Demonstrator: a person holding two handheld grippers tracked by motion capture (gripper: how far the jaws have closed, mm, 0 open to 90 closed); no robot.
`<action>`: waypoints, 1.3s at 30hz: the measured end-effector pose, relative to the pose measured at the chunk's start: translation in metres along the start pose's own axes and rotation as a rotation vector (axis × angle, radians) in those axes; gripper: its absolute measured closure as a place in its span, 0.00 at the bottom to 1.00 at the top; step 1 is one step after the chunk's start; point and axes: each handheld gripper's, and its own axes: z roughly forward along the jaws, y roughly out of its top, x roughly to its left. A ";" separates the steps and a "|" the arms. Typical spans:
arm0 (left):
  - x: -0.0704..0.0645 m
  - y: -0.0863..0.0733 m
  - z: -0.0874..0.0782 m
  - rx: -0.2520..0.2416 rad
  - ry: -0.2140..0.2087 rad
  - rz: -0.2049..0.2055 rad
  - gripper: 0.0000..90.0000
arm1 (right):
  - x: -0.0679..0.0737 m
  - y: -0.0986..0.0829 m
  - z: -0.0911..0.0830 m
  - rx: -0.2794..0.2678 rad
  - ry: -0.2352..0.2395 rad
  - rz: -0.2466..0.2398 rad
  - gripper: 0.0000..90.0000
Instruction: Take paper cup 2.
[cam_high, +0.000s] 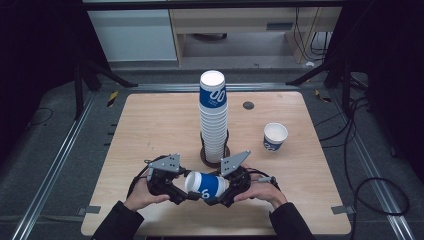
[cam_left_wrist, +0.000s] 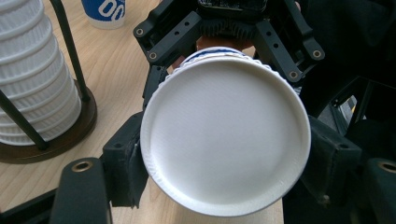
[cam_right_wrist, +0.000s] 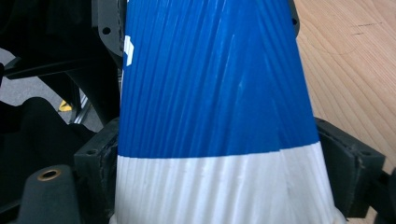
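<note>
High view | blue-white cup (cam_high: 206, 185) sideways, empty | both jaws clamp it | holder (cam_high: 215, 155): cup stack (cam_high: 213, 117)

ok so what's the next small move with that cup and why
Probably open one gripper, most likely the left, so the cup can move on. The cup lies on its side between the left and the right gripper, both shut on it, near the stack in its holder.

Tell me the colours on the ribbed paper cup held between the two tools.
Blue band with a white band at one end on the ribbed paper cup; clearest in the right gripper view.
</note>
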 end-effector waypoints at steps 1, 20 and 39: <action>0.000 0.000 0.000 -0.004 0.004 -0.002 0.30 | 0.000 0.000 0.000 -0.002 -0.003 -0.002 0.19; 0.007 -0.006 0.000 0.230 0.067 0.000 0.16 | 0.000 -0.005 0.002 0.192 -0.119 -0.056 0.20; -0.003 -0.008 0.025 0.340 0.039 0.050 0.28 | 0.011 0.002 0.026 0.293 -0.087 -0.122 0.20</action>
